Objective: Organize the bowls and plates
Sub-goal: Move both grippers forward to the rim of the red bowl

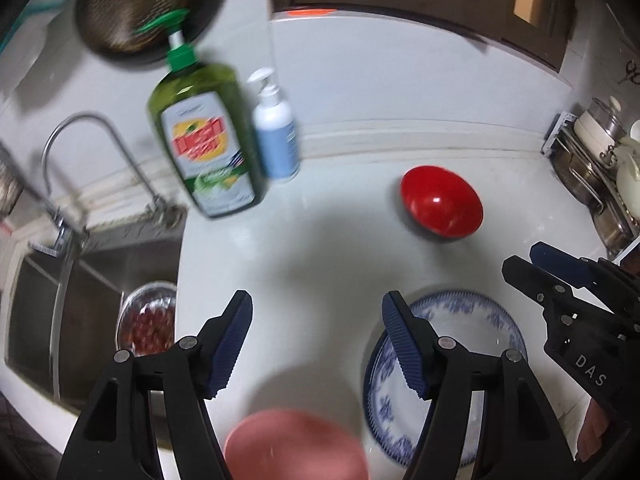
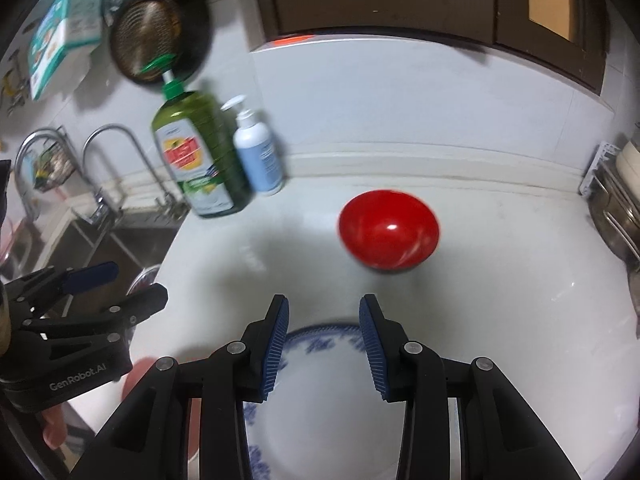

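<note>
Hovering left tongs, right tongs, angled down, empty

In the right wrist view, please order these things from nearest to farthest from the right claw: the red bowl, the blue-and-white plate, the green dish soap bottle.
Measured from the right claw:
1. Blue-and-white plate: directly beneath the fingers, at the bottom centre.
2. Red bowl: ahead on the counter, slightly right.
3. Green dish soap bottle: farthest, at the back left by the wall, next to the sink.
</note>
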The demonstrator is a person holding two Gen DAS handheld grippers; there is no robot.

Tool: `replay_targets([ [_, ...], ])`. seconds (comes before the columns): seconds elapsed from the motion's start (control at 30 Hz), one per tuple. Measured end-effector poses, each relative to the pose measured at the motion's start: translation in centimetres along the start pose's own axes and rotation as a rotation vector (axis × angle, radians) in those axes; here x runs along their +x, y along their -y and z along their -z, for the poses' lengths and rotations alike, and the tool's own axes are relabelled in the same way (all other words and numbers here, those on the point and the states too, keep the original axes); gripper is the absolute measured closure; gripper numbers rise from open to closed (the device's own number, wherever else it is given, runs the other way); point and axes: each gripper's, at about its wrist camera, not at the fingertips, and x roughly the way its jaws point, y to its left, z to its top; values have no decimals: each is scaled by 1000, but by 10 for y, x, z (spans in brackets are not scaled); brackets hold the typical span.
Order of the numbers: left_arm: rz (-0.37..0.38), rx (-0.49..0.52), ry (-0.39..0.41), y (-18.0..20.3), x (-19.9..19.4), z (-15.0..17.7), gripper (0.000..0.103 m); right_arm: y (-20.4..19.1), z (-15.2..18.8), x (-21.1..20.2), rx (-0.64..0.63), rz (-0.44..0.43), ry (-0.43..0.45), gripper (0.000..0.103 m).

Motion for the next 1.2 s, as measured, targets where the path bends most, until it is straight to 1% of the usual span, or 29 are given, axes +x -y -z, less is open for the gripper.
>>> replay_targets([
  [0.17,50,28,-15,17,20,-27,36,25,-16,12,45,20,11,65],
  [0.33,79,47,-33,37,45,-52,36,51,-34,29,87,34,12,65],
  [0.37,81,50,-37,41,50,-56,36,57,-38,34,92,46,5,65],
  [0.5,96,62,-61,53,75,-74,36,74,-49,53,117,50,-21,65],
  [0.63,117,87,-103,65,102,-87,37,92,-56,73,147,54,-38,65],
  [0.8,127,104,-155,79,137,-99,37,109,-62,93,171,53,-65,65],
  [0.93,133,106,-199,86,160,-102,37,118,-64,113,197,47,-99,65],
  [1.1,116,128,-253,93,187,-104,40,129,-61,133,230,40,-139,66],
  [1.2,113,127,-271,96,198,-105,41,132,-60,144,241,32,-167,66],
])
